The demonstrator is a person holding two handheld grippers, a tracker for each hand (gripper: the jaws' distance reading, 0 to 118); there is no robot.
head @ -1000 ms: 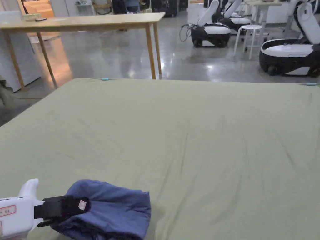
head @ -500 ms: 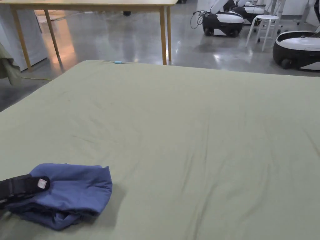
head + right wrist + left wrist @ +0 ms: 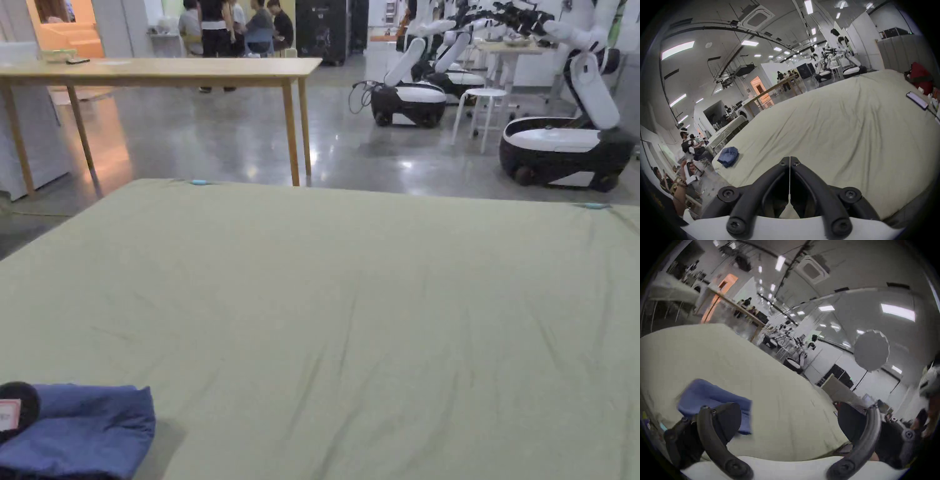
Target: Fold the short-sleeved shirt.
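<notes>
The blue short-sleeved shirt [image 3: 87,431] lies as a small folded bundle at the near left corner of the table with the green cloth [image 3: 350,300]. One jaw tip of my left gripper [image 3: 11,409] shows at the picture's left edge, beside the bundle. In the left gripper view the left gripper [image 3: 789,410] stands wide open with nothing between its jaws, and the shirt [image 3: 711,394] lies past its left jaw. My right gripper [image 3: 790,158] is shut and empty over the near table edge. The shirt [image 3: 728,155] lies far to its left.
A wooden table [image 3: 162,65] stands behind the green one, across a shiny floor. White and black robots [image 3: 562,140] and a white stool [image 3: 481,100] are at the back right. People sit far back. A phone [image 3: 916,100] lies at the cloth's right edge.
The left gripper has let go of the shirt and drawn back to the left. The bundle now rests flat on the cloth. The head camera has tilted up.
</notes>
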